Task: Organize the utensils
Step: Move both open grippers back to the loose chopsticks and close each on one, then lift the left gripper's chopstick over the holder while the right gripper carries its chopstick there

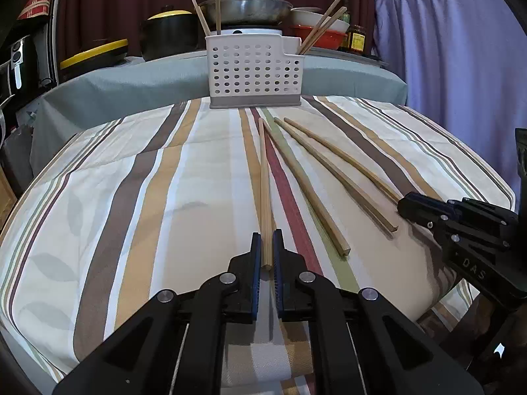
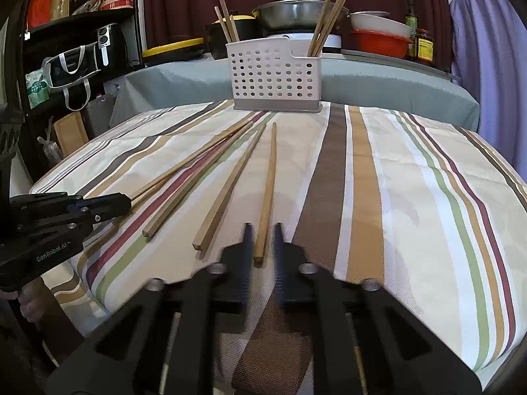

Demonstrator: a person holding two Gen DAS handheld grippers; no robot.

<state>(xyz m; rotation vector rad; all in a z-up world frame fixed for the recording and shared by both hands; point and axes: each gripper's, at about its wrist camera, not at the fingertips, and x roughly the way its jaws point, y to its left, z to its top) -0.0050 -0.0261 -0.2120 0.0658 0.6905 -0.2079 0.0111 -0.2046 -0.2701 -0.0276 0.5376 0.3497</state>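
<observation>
Four wooden chopsticks lie on the striped tablecloth (image 1: 131,197), pointing toward a white perforated holder (image 1: 253,65) at the far edge. More chopsticks stand in both of the holder's compartments. My left gripper (image 1: 266,238) is shut on the near end of the leftmost chopstick (image 1: 263,181); it also shows at the left of the right wrist view as the left gripper (image 2: 126,200). My right gripper (image 2: 263,230) is blurred and closes around the near end of the rightmost chopstick (image 2: 268,177). Two loose chopsticks (image 1: 306,191) lie between the held ones.
Behind the holder (image 2: 275,75), a grey-covered surface (image 1: 131,82) carries a black pot, a steel wok on a burner, stacked bowls (image 2: 378,29) and jars. A cluttered shelf (image 2: 82,33) stands at the left, and a purple cloth (image 1: 454,49) hangs at the right. The table's near edge drops off beside the grippers.
</observation>
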